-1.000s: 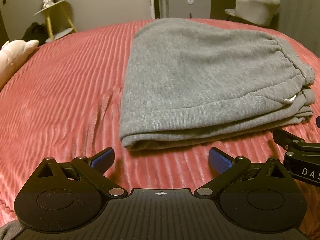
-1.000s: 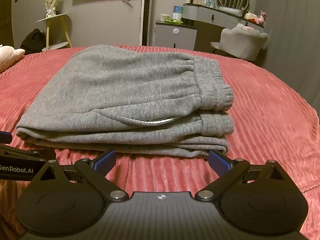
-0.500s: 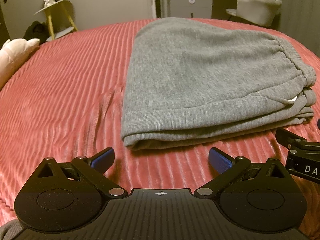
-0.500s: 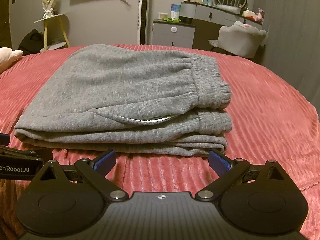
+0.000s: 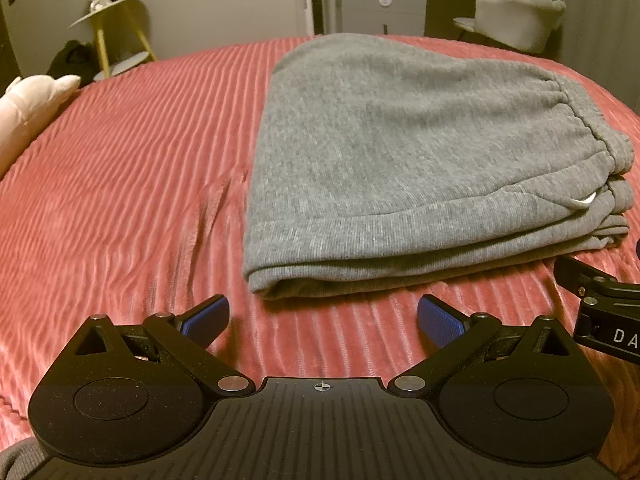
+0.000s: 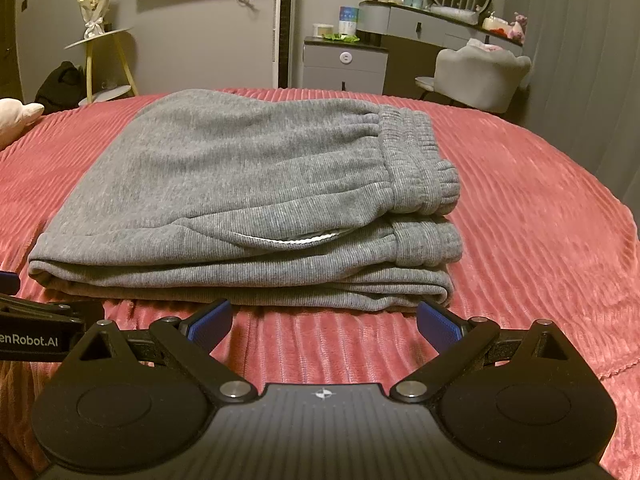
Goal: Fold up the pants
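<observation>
The folded grey pants [image 6: 248, 200] lie on the red bed [image 6: 540, 240], long axis crosswise, just ahead of both claws. The left claw [image 5: 323, 318] faces the folded end, the right claw [image 6: 325, 322] the waistband end; both gape, released and empty.

Home bedroom, red bedspread [image 6: 540, 220], vanity dresser [image 6: 432, 24], cushioned chair [image 6: 480, 76]

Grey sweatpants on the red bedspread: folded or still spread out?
Folded. The grey sweatpants lie as a compact stack, several layers showing along the near edge, on the red ribbed bedspread.
</observation>
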### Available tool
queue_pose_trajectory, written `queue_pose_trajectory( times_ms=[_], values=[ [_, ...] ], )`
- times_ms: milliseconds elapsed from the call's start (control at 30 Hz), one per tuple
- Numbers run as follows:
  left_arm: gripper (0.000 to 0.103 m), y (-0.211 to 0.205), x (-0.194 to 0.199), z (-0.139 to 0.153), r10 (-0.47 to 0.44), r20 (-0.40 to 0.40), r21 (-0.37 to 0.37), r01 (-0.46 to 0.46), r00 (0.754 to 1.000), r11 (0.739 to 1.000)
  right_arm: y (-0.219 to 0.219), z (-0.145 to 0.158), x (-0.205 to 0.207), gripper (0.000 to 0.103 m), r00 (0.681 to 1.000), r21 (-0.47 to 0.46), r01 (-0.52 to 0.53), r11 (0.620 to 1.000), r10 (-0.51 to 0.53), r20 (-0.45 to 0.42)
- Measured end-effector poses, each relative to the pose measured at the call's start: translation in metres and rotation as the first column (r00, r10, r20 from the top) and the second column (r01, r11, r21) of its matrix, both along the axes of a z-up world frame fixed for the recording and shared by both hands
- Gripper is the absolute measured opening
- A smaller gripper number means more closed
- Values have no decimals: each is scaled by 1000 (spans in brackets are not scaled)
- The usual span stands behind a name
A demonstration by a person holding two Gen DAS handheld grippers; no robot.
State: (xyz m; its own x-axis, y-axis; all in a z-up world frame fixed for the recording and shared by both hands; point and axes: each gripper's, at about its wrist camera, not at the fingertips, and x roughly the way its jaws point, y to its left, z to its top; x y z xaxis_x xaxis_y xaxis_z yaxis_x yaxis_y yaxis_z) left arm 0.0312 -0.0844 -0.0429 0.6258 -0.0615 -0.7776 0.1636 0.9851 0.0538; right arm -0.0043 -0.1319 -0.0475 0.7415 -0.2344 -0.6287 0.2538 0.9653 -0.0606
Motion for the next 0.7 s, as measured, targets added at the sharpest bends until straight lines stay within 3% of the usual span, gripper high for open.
queue_pose_trajectory(
  times_ms=[700],
  values=[
    [103, 0, 0, 0, 3, -4, -1, -3, 1000, 1000, 1, 0, 1, 99, 1000, 1, 4, 1000, -4, -2]
  ],
)
